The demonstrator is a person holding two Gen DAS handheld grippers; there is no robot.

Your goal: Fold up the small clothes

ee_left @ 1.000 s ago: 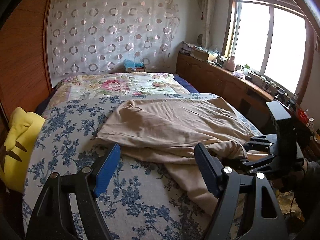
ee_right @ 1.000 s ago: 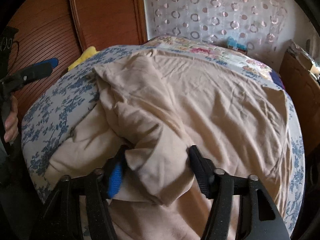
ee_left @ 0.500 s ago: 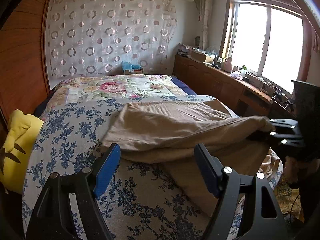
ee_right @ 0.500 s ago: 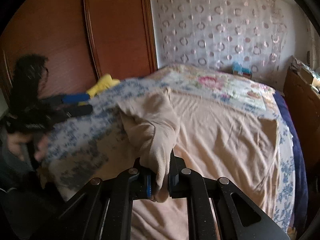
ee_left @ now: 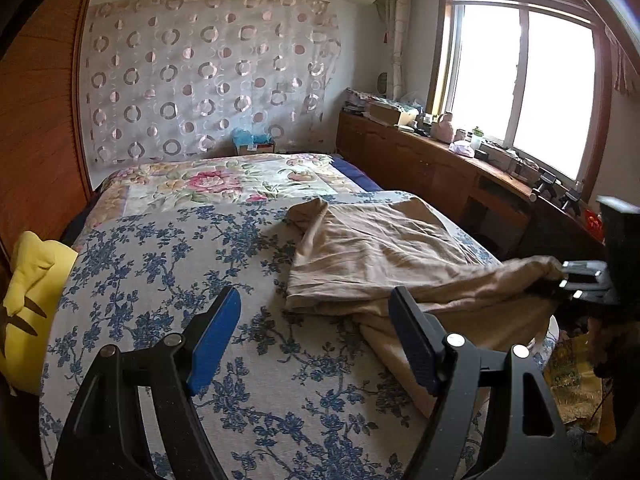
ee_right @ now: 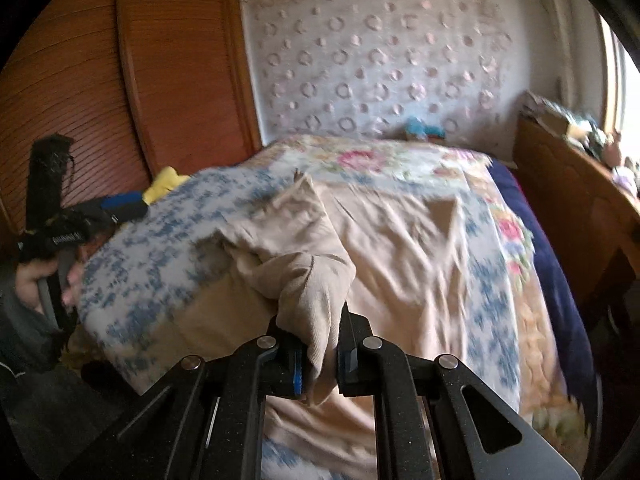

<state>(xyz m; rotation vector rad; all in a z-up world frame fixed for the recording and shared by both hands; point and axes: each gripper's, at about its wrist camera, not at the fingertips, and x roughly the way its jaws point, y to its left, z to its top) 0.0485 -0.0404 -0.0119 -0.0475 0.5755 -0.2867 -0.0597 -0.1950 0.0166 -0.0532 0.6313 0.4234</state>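
Observation:
A beige garment (ee_left: 372, 256) lies crumpled on the right half of the blue-flowered bedspread (ee_left: 168, 264). My right gripper (ee_right: 318, 364) is shut on a bunched end of the beige garment (ee_right: 312, 280) and holds it stretched off the bed's right edge; it also shows in the left wrist view (ee_left: 576, 284). My left gripper (ee_left: 316, 340) is open and empty above the bedspread, left of the garment; it shows in the right wrist view (ee_right: 120, 206) at the far left.
A yellow cushion (ee_left: 28, 296) lies at the bed's left edge by a wooden wardrobe (ee_right: 100, 80). A floral quilt (ee_left: 216, 180) covers the bed's far end. A wooden cabinet (ee_left: 440, 164) with clutter runs under the window on the right.
My right gripper closed on the garment's end and pulled it to the right, dragging the garment across the bed. My left gripper stayed open and moved little.

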